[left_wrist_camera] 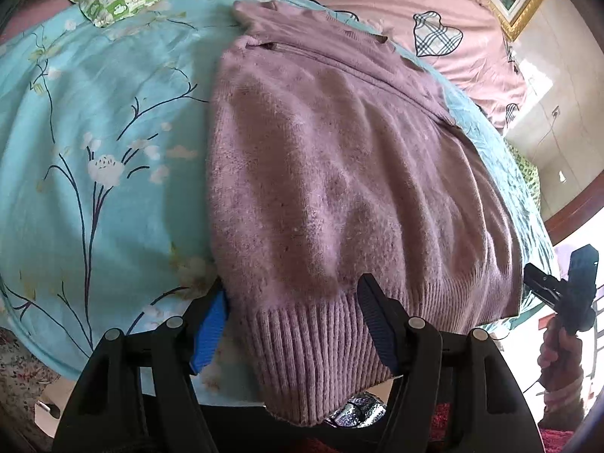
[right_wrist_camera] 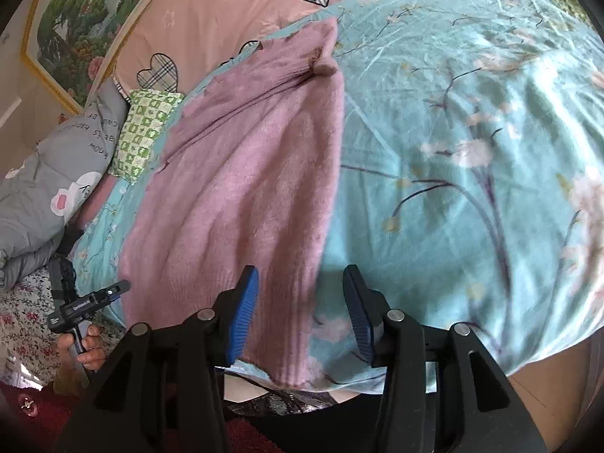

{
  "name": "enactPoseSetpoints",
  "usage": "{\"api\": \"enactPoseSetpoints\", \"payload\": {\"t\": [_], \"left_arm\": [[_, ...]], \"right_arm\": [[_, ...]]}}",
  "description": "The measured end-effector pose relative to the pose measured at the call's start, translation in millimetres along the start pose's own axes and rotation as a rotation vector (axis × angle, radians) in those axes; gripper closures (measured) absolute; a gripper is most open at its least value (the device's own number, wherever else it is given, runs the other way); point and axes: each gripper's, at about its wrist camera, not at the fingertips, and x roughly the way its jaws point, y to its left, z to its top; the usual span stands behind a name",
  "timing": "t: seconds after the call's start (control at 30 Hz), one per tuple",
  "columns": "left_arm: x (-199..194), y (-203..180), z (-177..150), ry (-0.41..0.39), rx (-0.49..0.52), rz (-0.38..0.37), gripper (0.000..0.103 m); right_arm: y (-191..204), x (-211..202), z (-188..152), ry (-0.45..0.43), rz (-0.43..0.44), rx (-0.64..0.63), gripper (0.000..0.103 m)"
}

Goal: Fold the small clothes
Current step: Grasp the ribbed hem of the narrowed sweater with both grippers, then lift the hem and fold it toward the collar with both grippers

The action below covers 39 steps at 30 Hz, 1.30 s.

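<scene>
Two open grippers, left gripper (left_wrist_camera: 292, 324) and right gripper (right_wrist_camera: 300, 315), each straddle a hem corner of the mauve sweater (left_wrist_camera: 339, 173) lying ahead on the floral bedspread (left_wrist_camera: 94, 132), apparently poised to pinch and fold forward.

The sweater's (left_wrist_camera: 339, 173) ribbed hem corner drops behind the left gripper's (left_wrist_camera: 292, 324) black frame at the bottom of the left wrist view. In the right wrist view its lower edge is motion-blurred. The framed painting (right_wrist_camera: 71, 26) is cut off at the upper left. Grey quilt (right_wrist_camera: 49, 188) lettering is too small to read.
</scene>
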Motion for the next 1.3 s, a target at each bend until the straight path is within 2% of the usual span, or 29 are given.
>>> {"api": "enactPoseSetpoints", "payload": {"t": [0.03, 0.07, 0.1, 0.13, 0.17, 0.2, 0.27, 0.37, 0.47, 0.53, 0.6, 0.67, 0.77, 0.9, 0.93, 0.97, 1.03, 1.17, 1.3], "left_arm": [[0, 0, 0, -0.002, 0.002, 0.004, 0.044], [0, 0, 1, -0.007, 0.006, 0.013, 0.059], [-1, 1, 2, -0.015, 0.014, 0.028, 0.067], [-1, 3, 2, -0.015, 0.016, 0.017, 0.083], [-2, 6, 3, -0.012, 0.012, -0.008, 0.093], [-4, 7, 3, -0.011, 0.003, -0.024, 0.094], [-11, 6, 2, -0.022, 0.009, -0.034, 0.096], [-28, 3, -1, -0.056, 0.037, -0.069, 0.095], [-22, 10, -5, -0.027, 0.040, -0.085, 0.092], [-10, 14, -8, 0.014, 0.029, -0.062, 0.084], [-6, 16, -11, 0.040, 0.013, -0.056, 0.071], [-5, 17, -14, 0.055, 0.000, -0.081, 0.051], [-3, 18, -19, 0.058, 0.009, -0.077, 0.050], [5, 6, -22, 0.030, 0.055, -0.039, 0.053], [6, 3, -23, 0.023, 0.069, -0.028, 0.065], [5, 1, -24, 0.018, 0.082, -0.023, 0.083], [5, 2, -23, 0.027, 0.078, -0.077, 0.093], [-10, 4, -23, -0.029, 0.073, -0.133, 0.095], [-27, 1, -11, -0.081, 0.071, -0.201, 0.095]], "right_arm": [[2, 3, -1, 0.000, 0.004, -0.003, 0.054], [5, 7, -1, -0.002, 0.013, -0.008, 0.054], [6, 9, 0, -0.003, 0.023, -0.012, 0.054], [8, 12, 1, -0.001, 0.032, -0.015, 0.063], [8, 15, 2, 0.020, 0.032, -0.017, 0.076], [7, 17, 2, 0.038, 0.019, -0.015, 0.097], [5, 9, 2, 0.031, 0.016, -0.018, 0.097], [-2, -26, 2, -0.040, 0.050, -0.006, 0.097], [-16, -38, 3, -0.032, 0.040, 0.002, 0.097], [-21, -27, 0, 0.005, 0.057, 0.016, 0.097], [-24, -14, -3, 0.049, 0.095, 0.046, 0.096], [-27, -10, -5, 0.064, 0.107, 0.063, 0.093], [-25, -9, -7, 0.086, 0.127, 0.051, 0.092], [-23, -4, -10, 0.114, 0.149, 0.033, 0.091], [-21, -1, -10, 0.120, 0.162, 0.024, 0.091], [-18, 2, -11, 0.123, 0.166, 0.013, 0.091], [-11, 5, -13, 0.124, 0.172, -0.027, 0.092], [-8, -1, -13, 0.113, 0.201, -0.051, 0.095], [-6, -14, -5, 0.037, 0.305, -0.051, 0.096]]}}
